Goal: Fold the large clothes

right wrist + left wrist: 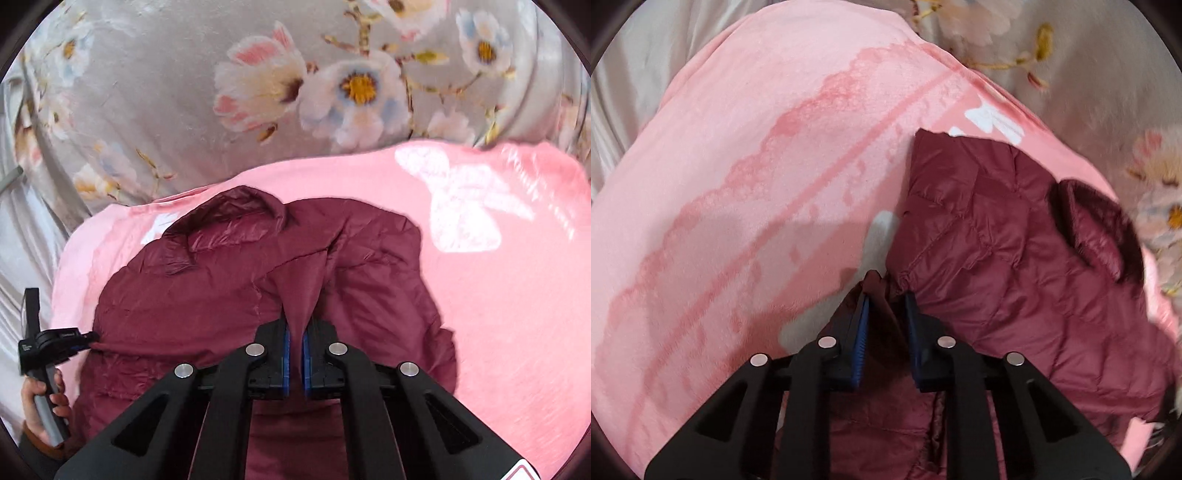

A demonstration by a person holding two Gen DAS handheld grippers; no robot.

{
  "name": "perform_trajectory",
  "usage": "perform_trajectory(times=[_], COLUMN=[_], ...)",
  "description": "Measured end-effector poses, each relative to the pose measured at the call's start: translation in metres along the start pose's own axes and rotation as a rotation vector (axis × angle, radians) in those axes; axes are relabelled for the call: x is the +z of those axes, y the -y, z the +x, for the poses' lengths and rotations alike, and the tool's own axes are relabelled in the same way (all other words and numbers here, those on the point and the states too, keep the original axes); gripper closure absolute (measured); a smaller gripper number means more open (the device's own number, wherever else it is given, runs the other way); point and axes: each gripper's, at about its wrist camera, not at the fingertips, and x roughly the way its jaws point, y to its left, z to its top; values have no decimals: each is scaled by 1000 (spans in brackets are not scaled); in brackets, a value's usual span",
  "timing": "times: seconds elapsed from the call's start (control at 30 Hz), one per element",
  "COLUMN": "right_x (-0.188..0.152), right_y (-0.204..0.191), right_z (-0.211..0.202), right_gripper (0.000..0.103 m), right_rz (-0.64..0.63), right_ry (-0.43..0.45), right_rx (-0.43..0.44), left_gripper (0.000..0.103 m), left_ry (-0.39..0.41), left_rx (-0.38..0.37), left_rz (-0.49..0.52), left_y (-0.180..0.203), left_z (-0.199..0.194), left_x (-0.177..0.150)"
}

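1. Jacket (229,295), maroon and quilted, lies on the pink blanket (517,314), collar toward 11 o'clock.
2. Left gripper (886,291) pinches its edge; right gripper (296,328) pinches a raised fold.
3. Lift both evenly, keeping tension, so padding folds flat.

We find no text, label, brand or number that can be read in either view. The white shapes printed on the pink blanket (498,295) look like a pattern, not letters. In the right wrist view, the left gripper (90,336) carries small pale markings on its black body, but they are too small and blurred for us to read. At the bottom right corner of that same view, we see a white patch with a red outline (522,472), cut off by the frame edge, and we make out no characters on it.
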Motion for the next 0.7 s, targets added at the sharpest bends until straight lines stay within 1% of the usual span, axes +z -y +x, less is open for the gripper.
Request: perform_trajectory(times=[0.1, 0.2, 0.27, 0.37, 0.43, 0.47, 0.5, 0.53, 0.57, 0.6, 0.63, 0.67, 0.7], right_x=[-19, -37, -45, -45, -42, -41, -40, -36, -33, -27, -22, -14, -7], right_y=[8, 15, 17, 15, 17, 19, 22, 26, 26, 26, 24, 18, 12], right_z=[33, 53, 57, 56, 50, 41, 33, 17, 8, -5, -11, -16, -16], right_gripper=[100, 100, 100, 99, 97, 95, 90, 86, 85, 85, 85, 84, 83], right_rz=[-7, -7, -12, -35, -29, -16, -3, 20, 28, 34, 35, 33, 29], right_ry=[-79, -119, -124, -134, -138, -136, -126, -91, -67, -30, -12, 2, 6], right_rx=[-67, -96, -101, -114, -105, -99, -99, -98, -96, -92, -84, -60, -32], left_gripper=[86, 87, 86, 86, 85, 85, 84, 83, 78, 75, 68, 64, 63], left_ry=[27, 50, 62, 72, 71, 68, 72, 82, 101, 131, 152, 179, 196], left_rx=[48, 84, 103, 128, 137, 137, 137, 134, 130, 127, 126, 122, 109], left_rz=[47, 89, 112, 133, 138, 139, 141, 147, 158, 175, 187, 205, 222], left_y=[9, 12, 15, 18, 18, 17, 16, 16, 16, 19, 23, 31, 42], left_z=[4, 6, 7, 9, 5, 3, -5, -13, -24, -38, -45, -55, -62], left_x=[-8, -15, -18, -20, -20, -20, -20, -22, -22, -20, -18, -15, -10])
